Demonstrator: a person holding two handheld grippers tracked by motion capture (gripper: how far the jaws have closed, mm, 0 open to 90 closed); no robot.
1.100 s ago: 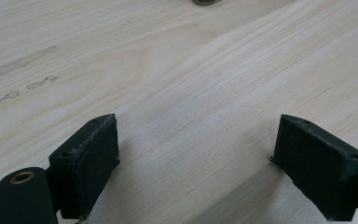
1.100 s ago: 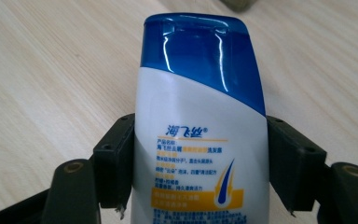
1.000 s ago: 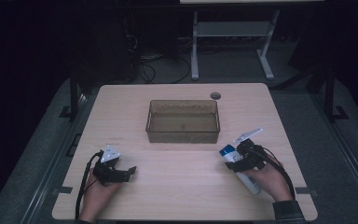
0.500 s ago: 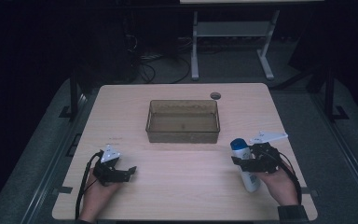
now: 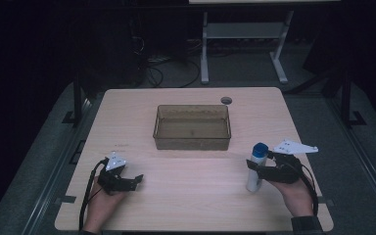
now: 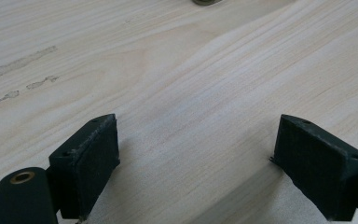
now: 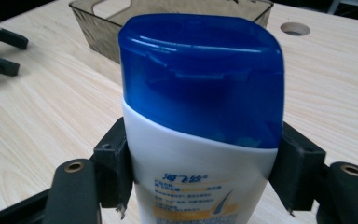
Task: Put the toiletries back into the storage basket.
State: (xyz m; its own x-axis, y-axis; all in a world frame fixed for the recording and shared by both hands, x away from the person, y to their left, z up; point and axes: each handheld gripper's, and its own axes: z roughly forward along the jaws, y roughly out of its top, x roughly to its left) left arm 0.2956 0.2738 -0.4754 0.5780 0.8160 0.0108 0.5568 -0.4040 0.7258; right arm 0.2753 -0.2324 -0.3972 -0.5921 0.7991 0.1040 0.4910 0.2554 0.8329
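Your white plastic bottle with blue flip cap (image 5: 256, 168) upright at lower right of the high view, clamped between your right gripper (image 5: 260, 169) pads, translucent brown rectangular bin (image 5: 192, 127) at centre beyond, round table hole (image 5: 226, 100) behind, your left gripper (image 5: 132, 181) lower left, jaws wide, holding nothing.

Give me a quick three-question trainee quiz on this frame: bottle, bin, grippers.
1. True or false: the white plastic bottle with the blue flip cap lies flat inside the translucent brown plastic bin.
2. Which hand-held gripper has nothing between its jaws? A) left B) right C) both
3. Fill in: the round hole in the light wooden table sits beyond the bin's far ____ corner in the high view.

Key:
1. False. The bottle stands upright, clamped by the right hand-held gripper, outside the bin, which looks empty.
2. A. The left hand-held gripper is open over bare wood.
3. Right; see the hole.
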